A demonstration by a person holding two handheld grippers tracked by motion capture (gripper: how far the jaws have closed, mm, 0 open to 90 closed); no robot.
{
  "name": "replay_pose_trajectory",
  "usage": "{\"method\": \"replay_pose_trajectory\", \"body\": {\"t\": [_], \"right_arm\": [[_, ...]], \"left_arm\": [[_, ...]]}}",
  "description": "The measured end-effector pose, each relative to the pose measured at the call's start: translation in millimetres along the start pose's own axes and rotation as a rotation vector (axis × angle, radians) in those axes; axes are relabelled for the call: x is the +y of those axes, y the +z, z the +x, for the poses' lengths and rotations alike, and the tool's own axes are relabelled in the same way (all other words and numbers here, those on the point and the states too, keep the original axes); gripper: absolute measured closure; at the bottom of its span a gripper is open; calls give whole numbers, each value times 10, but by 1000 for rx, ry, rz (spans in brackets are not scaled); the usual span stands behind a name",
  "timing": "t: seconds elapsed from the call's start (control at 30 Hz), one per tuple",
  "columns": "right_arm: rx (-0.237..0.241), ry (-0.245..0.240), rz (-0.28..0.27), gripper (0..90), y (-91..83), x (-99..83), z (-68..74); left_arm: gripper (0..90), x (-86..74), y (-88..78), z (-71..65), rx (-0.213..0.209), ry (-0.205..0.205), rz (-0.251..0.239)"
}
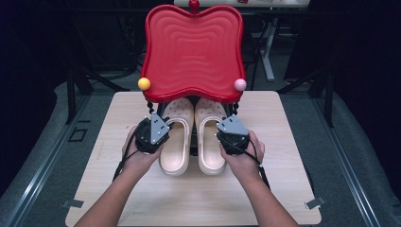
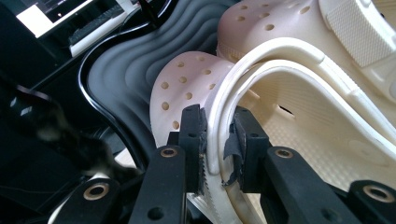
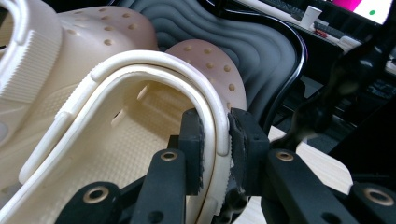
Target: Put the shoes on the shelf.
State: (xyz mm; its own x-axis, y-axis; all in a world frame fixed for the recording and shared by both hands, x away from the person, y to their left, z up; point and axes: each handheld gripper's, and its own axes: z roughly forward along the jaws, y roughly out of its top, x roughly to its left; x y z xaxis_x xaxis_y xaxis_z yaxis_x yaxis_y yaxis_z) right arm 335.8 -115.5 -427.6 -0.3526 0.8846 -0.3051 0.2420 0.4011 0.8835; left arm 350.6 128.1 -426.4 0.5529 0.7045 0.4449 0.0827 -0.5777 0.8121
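Two cream clogs lie side by side on the table, toes under a red wavy tray. My left gripper (image 1: 163, 126) is shut on the outer side wall of the left clog (image 1: 175, 142); in the left gripper view its pads pinch the clog's rim (image 2: 217, 140) at the left gripper (image 2: 218, 140). My right gripper (image 1: 222, 127) is shut on the outer side wall of the right clog (image 1: 209, 142); the right gripper view shows the rim (image 3: 215, 140) squeezed in the right gripper (image 3: 215, 156). Both clogs' toes rest on a black wavy shelf (image 2: 126, 70).
The red tray (image 1: 193, 52) stands above the clogs' toes on a rack, with a yellow ball (image 1: 144, 83) and a pink ball (image 1: 240, 84) at its front corners. The light wooden table (image 1: 189, 198) has bare room toward the person. Dark floor and table legs lie beyond.
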Motion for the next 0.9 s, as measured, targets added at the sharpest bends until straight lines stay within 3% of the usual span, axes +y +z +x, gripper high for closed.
{"method": "replay_pose_trajectory", "body": {"t": [0.2, 0.47, 0.67, 0.9], "right_arm": [[-10, -12, -6, 751, 93, 38, 13], [-11, -9, 8, 746, 158, 21, 33], [18, 14, 11, 743, 174, 57, 42], [33, 27, 8, 736, 187, 61, 20]], "left_arm": [[761, 12, 101, 17, 26, 6, 0], [754, -43, 143, 17, 32, -56, -22], [754, -19, 165, 26, 44, -114, -22], [741, -24, 174, 0, 42, -107, -33]]}}
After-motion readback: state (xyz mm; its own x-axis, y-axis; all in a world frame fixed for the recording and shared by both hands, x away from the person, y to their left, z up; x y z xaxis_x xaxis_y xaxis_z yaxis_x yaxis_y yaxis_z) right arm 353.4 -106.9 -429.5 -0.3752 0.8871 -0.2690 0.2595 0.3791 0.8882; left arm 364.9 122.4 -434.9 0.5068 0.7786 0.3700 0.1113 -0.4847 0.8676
